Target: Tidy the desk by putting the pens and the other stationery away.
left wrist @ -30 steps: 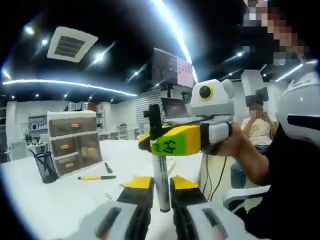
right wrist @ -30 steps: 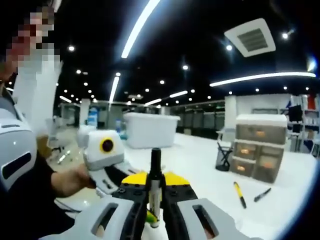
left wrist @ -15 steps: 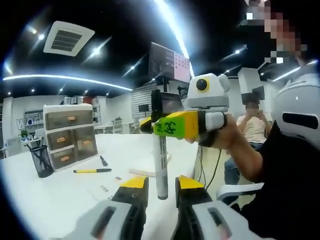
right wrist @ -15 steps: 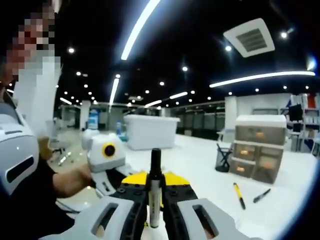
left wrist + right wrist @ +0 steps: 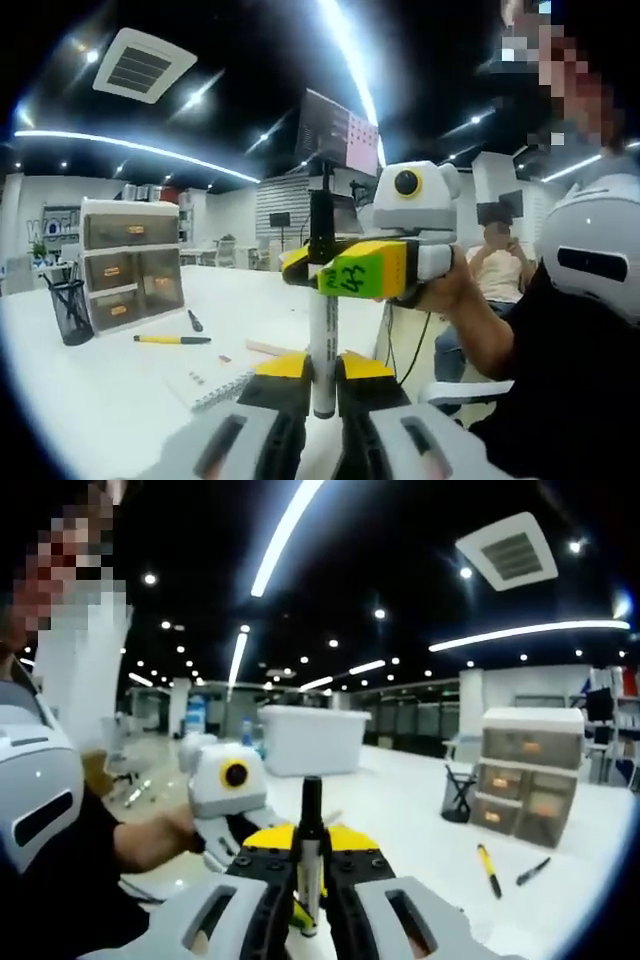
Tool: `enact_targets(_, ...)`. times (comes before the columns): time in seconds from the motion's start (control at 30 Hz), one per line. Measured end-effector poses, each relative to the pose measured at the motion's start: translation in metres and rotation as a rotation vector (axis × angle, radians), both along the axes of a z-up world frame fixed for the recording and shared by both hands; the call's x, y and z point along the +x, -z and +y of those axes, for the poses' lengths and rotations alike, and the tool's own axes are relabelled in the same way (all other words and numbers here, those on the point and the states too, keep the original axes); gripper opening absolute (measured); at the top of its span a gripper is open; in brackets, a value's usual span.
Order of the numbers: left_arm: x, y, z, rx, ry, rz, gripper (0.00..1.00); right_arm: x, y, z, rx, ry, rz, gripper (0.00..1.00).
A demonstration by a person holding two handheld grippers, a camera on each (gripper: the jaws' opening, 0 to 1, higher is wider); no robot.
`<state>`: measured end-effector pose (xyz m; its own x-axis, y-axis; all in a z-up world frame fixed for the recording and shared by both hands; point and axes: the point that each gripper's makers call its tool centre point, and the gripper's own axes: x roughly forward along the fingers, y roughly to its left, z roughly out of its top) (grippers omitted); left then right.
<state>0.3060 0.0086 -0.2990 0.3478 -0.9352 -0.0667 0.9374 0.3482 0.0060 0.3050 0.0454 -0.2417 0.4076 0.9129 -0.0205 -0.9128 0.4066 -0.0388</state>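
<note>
Marker [image 5: 322,330], left tool [image 5: 318,372] closed again, right tool [image 5: 308,852] clamped

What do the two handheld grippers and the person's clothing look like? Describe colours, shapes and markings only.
Each gripper has grey-white moulded jaw arms ending in black jaws with yellow tips, as on the left gripper and the right gripper. Seen from the left gripper view, the right gripper carries a green sticker with black handwriting on its yellow part. The person wears a black top.
</note>
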Motion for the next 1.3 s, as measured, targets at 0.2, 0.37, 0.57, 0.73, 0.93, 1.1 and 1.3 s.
enact_targets(0.2, -0.001, 0.000, 0.001, -0.008, 0.002, 0.015, 0.11, 0.000, -0.001, 0.001, 0.011, -0.002, -0.002, 0.08)
enact_targets(0.37, 0.005, -0.010, 0.010, -0.062, -0.011, 0.033, 0.10, 0.003, -0.004, -0.001, 0.033, 0.019, -0.036, 0.18)
enact_targets(0.57, 0.016, -0.015, 0.024, -0.060, -0.056, 0.033, 0.10, 0.009, -0.003, -0.009, 0.055, 0.063, -0.050, 0.38)
enact_targets(0.73, 0.034, -0.024, 0.041, -0.043, -0.113, 0.020, 0.10, 0.009, -0.001, -0.019, 0.086, 0.075, -0.028, 0.41)
enact_targets(0.93, 0.071, -0.040, 0.068, -0.031, -0.199, 0.003, 0.10, 0.007, 0.009, -0.029, 0.104, 0.086, 0.008, 0.41)
enact_targets(1.1, 0.103, -0.048, 0.083, -0.013, -0.260, -0.001, 0.10, 0.005, 0.020, -0.038, 0.110, 0.097, 0.039, 0.41)
enact_targets(1.3, 0.133, -0.052, 0.089, 0.002, -0.303, 0.000, 0.10, 0.003, 0.027, -0.050, 0.134, 0.118, 0.069, 0.41)
